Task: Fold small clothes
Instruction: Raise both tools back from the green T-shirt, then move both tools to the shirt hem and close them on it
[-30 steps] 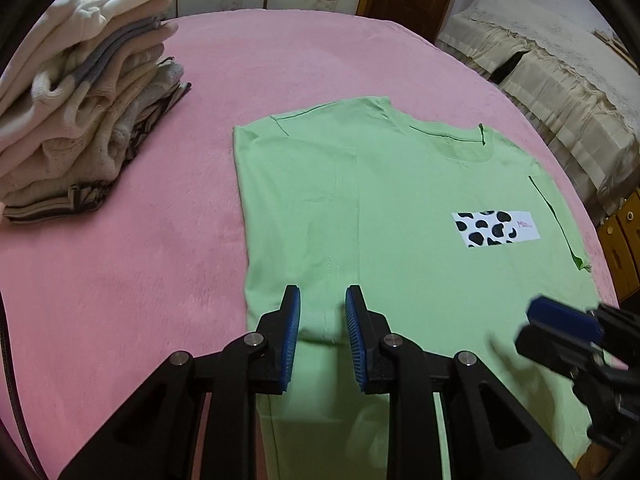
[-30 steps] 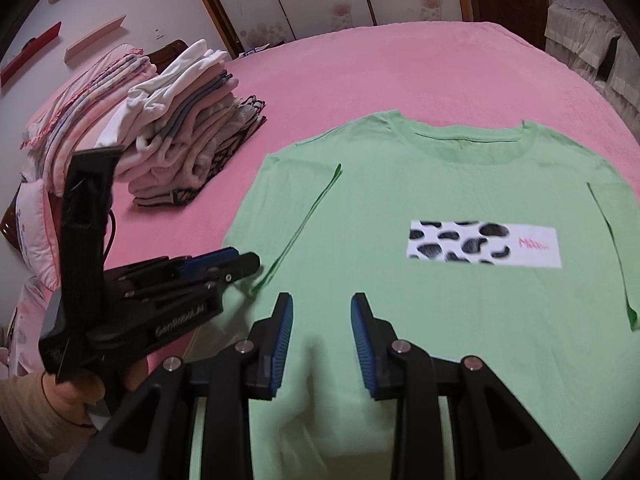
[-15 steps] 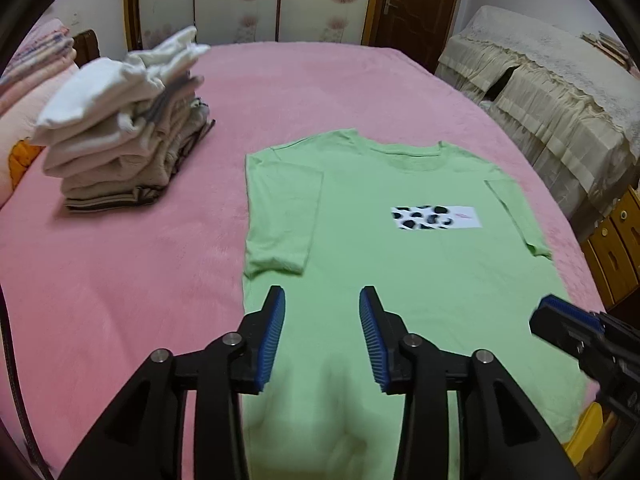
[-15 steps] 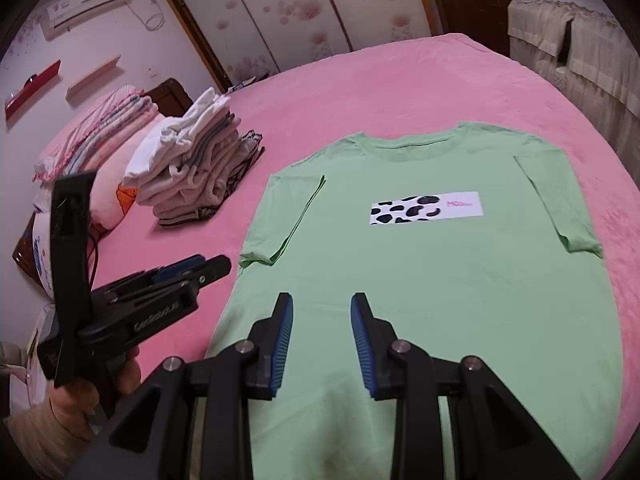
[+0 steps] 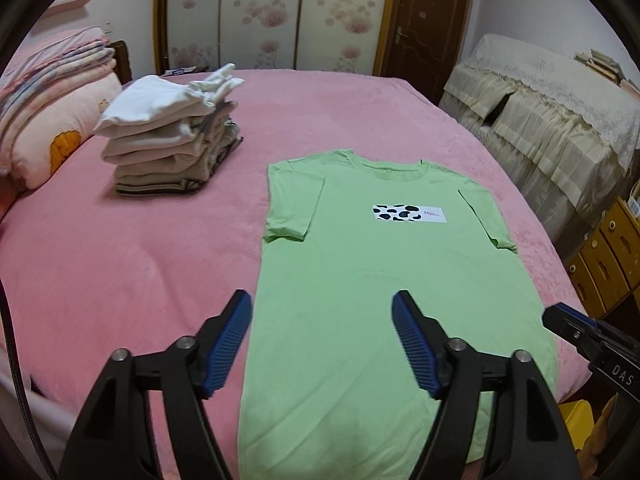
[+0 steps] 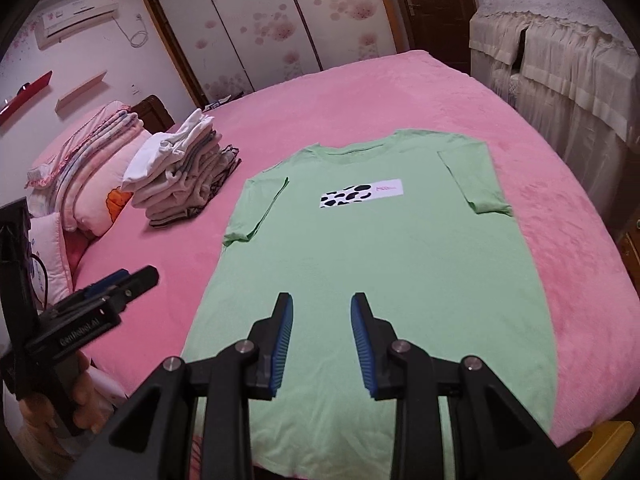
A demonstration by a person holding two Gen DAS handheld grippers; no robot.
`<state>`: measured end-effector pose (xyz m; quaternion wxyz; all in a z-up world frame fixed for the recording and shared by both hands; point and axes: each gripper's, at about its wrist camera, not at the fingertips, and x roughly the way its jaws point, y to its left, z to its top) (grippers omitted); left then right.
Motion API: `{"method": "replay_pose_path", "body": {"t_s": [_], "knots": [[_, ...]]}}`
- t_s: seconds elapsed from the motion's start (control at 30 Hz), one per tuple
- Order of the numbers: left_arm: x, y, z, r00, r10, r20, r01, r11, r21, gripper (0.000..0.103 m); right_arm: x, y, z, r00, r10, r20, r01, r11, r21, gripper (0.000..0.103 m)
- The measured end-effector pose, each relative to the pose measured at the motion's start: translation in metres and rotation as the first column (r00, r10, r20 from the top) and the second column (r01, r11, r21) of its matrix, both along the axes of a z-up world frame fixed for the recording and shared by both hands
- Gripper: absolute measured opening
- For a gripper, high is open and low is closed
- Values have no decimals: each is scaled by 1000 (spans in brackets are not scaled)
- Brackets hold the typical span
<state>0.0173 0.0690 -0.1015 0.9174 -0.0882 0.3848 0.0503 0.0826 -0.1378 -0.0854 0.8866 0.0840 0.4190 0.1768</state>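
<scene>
Pink bed [image 5: 120, 264], green tee [image 5: 380, 280] flat near its front edge, folded stack [image 5: 168, 148] toward the left edge. Left gripper [image 5: 322, 340] opening wide, holding nothing; right gripper [image 6: 322, 344] narrow, holding nothing.

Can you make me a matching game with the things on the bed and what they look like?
Things:
1. T-shirt
2. Stack of clothes
3. Bed cover
4. Left hand-held gripper

Descriptions:
A. pink and fuzzy
B. green, spread out flat, both sleeves tucked in
C. black with blue pads, jaws opening, nothing between them
D. white and beige, folded, piled up to the left of the T-shirt

Pairs: 1-B, 2-D, 3-A, 4-C
</scene>
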Motion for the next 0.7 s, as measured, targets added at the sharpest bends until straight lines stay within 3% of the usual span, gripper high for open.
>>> {"method": "replay_pose_path", "body": {"t_s": [0.3, 0.7], "knots": [[-47, 4, 7, 999, 34, 21, -34, 999, 3, 90, -43, -24, 14, 998, -16, 57, 16, 1000, 3, 33], [-82, 9, -12, 1000, -19, -6, 19, 997, 77, 90, -74, -68, -2, 997, -39, 65, 42, 998, -37, 33]]}}
